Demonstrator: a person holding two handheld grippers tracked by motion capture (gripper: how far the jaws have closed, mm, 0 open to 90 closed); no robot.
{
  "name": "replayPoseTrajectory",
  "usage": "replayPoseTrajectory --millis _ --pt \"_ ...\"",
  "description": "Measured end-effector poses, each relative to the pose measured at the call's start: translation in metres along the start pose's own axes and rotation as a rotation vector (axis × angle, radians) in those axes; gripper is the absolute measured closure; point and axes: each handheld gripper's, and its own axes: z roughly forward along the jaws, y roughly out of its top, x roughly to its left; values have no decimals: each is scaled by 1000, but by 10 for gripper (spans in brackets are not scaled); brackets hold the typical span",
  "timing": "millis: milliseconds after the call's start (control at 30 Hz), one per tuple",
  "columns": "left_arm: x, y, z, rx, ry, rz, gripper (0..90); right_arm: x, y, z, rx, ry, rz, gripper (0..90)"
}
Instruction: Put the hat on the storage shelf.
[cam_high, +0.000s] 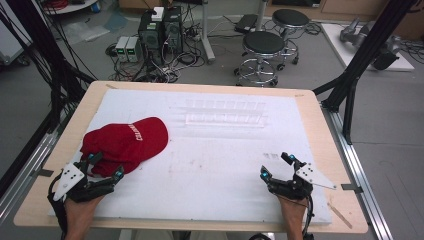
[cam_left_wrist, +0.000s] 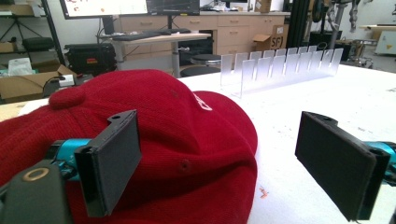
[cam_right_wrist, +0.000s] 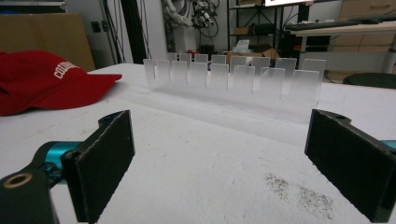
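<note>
A red baseball cap (cam_high: 126, 144) with white lettering lies on the white board (cam_high: 215, 165) at the left, brim toward the table's middle. My left gripper (cam_high: 106, 166) stands open at the cap's near edge, the cap's back (cam_left_wrist: 177, 140) lying between its black pads (cam_left_wrist: 112, 163) without being pressed. A clear plastic slotted rack (cam_high: 225, 112) stands upright at the far middle of the board. My right gripper (cam_high: 278, 166) rests open at the near right, nothing between its pads (cam_right_wrist: 100, 163). From the right gripper view the rack (cam_right_wrist: 233, 77) is straight ahead and the cap (cam_right_wrist: 44, 79) far left.
The board lies on a wooden table (cam_high: 320, 125) with black frame posts (cam_high: 357, 65) at the right. Beyond the far edge, on the floor, are two black stools (cam_high: 262, 50), computer boxes and tangled cables (cam_high: 160, 37). A patch of dark specks (cam_right_wrist: 303, 196) marks the board near my right gripper.
</note>
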Motion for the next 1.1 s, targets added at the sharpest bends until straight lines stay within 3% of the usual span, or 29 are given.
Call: replayPoseTrajectory --millis 233,533,800,900,1100 --pt "2 0 0 -6 -13 -17 146 0 0 -1 -2 -1 6 72" --pt "1 0 1 9 -15 -2 146 1 0 0 -4 -5 -8 72" --pt "2 0 -1 -11 -33 -14 145 0 0 0 -3 -8 -8 72" --pt "1 0 -1 -14 -46 3 143 1 0 0 6 -7 1 73" --pt "-1 4 -3 7 -52 0 142 2 0 0 4 -10 -14 73"
